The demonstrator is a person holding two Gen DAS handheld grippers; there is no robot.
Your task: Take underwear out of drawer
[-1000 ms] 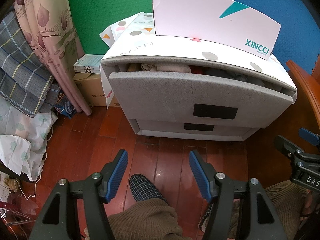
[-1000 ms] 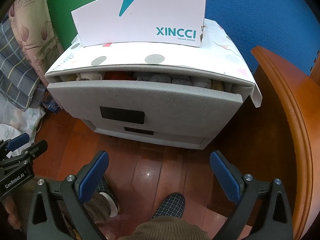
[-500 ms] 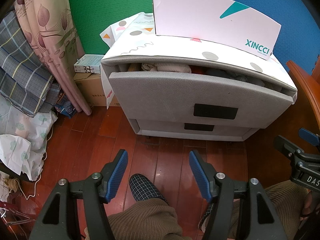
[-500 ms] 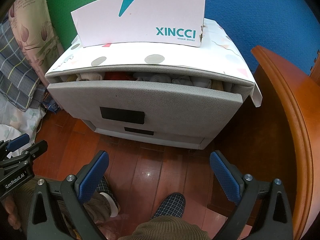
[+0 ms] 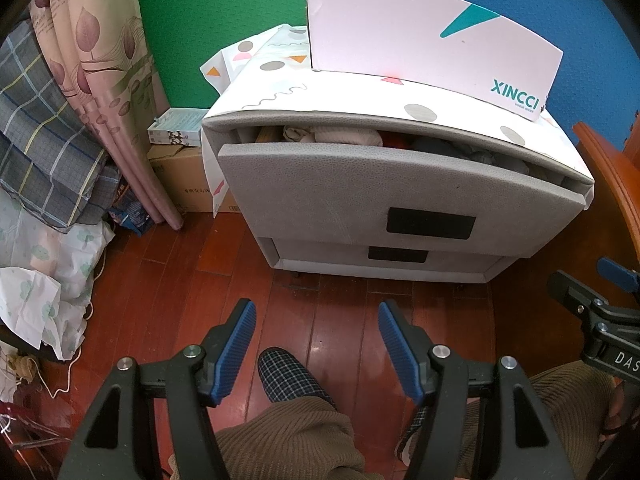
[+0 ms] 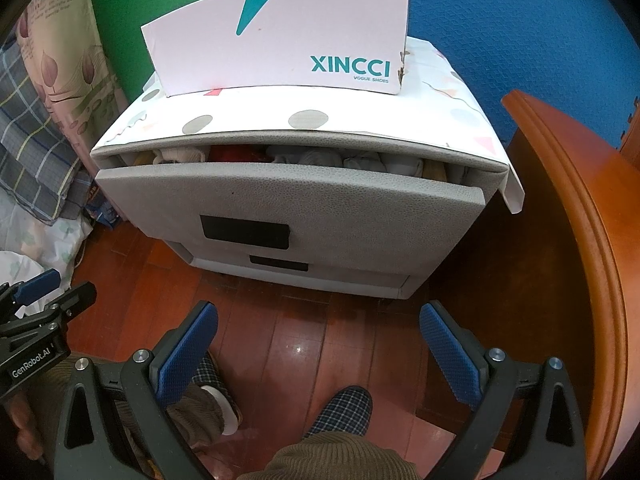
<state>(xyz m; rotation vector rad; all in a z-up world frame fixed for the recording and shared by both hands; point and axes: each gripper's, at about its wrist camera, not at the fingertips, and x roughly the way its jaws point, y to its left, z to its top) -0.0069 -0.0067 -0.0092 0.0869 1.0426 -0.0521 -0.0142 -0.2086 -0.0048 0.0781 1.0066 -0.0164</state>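
Lighting: bright, even, from overhead. Glare: small white glints on the polished wooden floor (image 5: 320, 346); white shoebox (image 6: 280, 36) slightly washed out. Focus: sharp throughout. Distortion: strong fisheye bowing, black vignette in corners.

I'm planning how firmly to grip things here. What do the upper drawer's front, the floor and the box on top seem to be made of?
Upper drawer front: probably padded faux leather over a stiff panel, matte grey with a pebbled grain.
Floor: reddish wooden boards with a glossy finish, shown by plank seams and light glints.
Box: matte white printed cardboard; a frayed brown corner shows.
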